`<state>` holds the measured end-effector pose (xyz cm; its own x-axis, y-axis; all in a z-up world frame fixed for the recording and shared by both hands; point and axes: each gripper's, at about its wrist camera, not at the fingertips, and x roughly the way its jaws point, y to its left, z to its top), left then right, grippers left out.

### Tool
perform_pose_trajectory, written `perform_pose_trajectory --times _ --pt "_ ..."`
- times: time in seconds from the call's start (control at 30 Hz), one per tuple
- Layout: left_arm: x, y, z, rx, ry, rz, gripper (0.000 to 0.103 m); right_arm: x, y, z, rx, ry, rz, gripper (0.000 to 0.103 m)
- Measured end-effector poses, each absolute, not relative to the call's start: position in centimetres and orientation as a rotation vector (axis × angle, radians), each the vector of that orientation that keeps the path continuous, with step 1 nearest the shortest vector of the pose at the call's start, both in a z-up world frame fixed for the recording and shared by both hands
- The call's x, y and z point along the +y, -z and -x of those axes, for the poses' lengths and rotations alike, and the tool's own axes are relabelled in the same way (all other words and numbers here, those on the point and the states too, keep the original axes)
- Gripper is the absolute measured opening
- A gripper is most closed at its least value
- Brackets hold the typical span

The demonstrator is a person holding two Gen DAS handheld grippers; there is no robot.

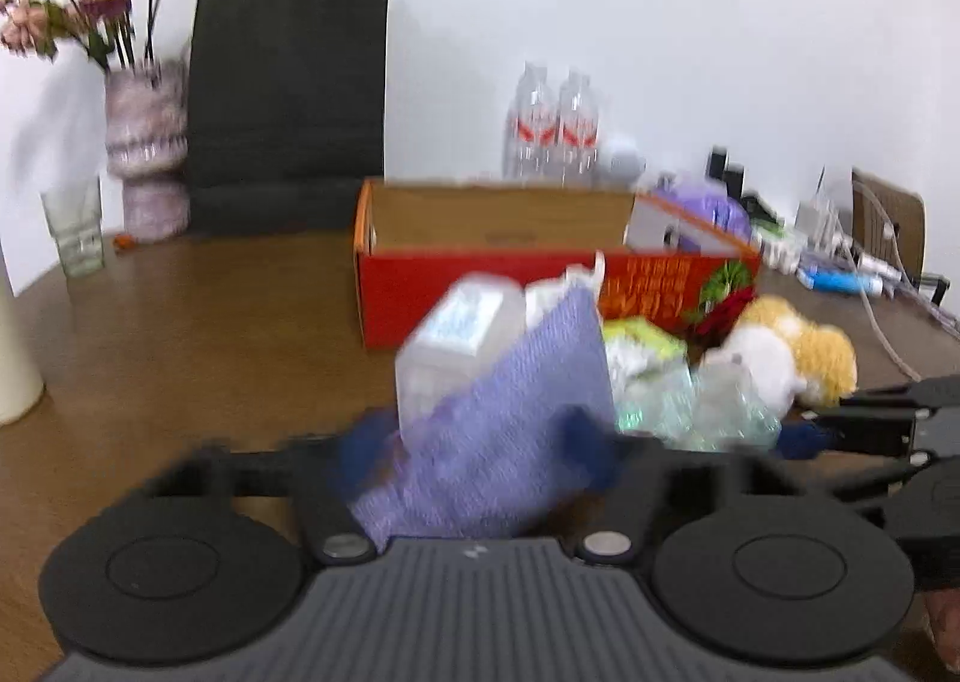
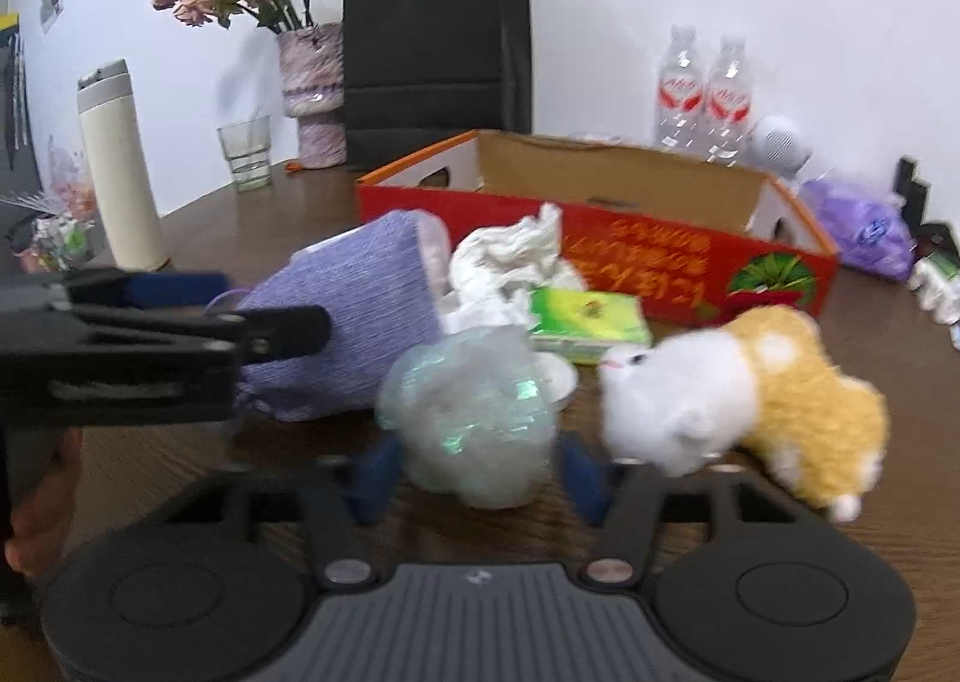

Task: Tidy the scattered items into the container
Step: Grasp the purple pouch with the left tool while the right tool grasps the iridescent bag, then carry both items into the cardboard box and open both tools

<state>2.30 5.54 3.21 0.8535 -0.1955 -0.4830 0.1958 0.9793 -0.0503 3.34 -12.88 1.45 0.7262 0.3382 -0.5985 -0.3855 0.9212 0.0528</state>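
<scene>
My left gripper (image 1: 474,454) is shut on a purple knitted pouch (image 1: 528,382) with a clear plastic box (image 1: 456,340) sticking out of its mouth. In the right wrist view the left gripper (image 2: 252,310) clamps the pouch (image 2: 360,310) from the left. My right gripper (image 2: 480,478) is shut on a crumpled iridescent plastic wrap (image 2: 474,418). Behind both stands the open red cardboard box (image 2: 660,256), also in the left view (image 1: 480,292). A white and tan plush toy (image 2: 750,400), a green tissue pack (image 2: 591,322) and crumpled white paper (image 2: 510,262) lie in front of the box.
On the brown table stand a vase of flowers (image 2: 312,88), a black paper bag (image 2: 438,52), a glass (image 2: 246,151), a cream thermos (image 2: 120,172) and two water bottles (image 2: 705,94). A purple bag (image 2: 858,229) lies right of the box. Cables (image 1: 870,274) clutter the far right.
</scene>
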Motion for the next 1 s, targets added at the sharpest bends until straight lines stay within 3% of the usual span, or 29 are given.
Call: perform_pose_trajectory --times 0.03,0.13,0.33,0.4,0.43,0.47,0.5,0.53,0.77,1.0 --pt "5.5 -3.2 -1.9 0.512 0.199 0.008 0.036 -12.9 -1.4 -3.3 0.645 -0.405 0.073 0.034" --pt "5.3 -3.7 0.5 0.507 0.187 0.029 0.02 -14.2 -2.1 -2.2 0.619 -0.404 0.053 0.032" --pt "2.3 -3.9 6.8 0.552 0.162 0.067 0.019 -17.9 -3.8 2.6 0.611 -0.358 0.067 0.034" --pt "1.6 -3.8 8.3 0.556 0.179 0.073 0.037 -18.6 -3.7 4.0 0.641 -0.347 0.101 0.041" --pt "1.4 -3.9 8.6 0.56 0.196 0.068 0.059 -18.8 -3.7 4.8 0.645 -0.356 0.113 0.051" --pt "1.2 -4.0 9.0 0.548 0.213 0.057 0.071 -18.9 -3.8 5.6 0.639 -0.379 0.12 0.061" --pt "1.0 -4.0 9.1 0.529 0.21 0.042 0.074 -19.1 -3.8 6.5 0.626 -0.405 0.124 0.079" --pt "0.9 -4.0 8.8 0.527 0.192 0.024 0.075 -19.1 -3.8 7.2 0.607 -0.424 0.132 0.086" --pt "1.3 -3.2 5.3 0.592 0.01 -0.013 0.076 -17.8 -2.4 7.2 0.626 -0.387 0.184 0.081" --pt "4.2 -3.9 8.9 0.57 -0.044 -0.09 0.077 -19.0 -3.0 7.7 0.604 -0.355 0.166 0.082"
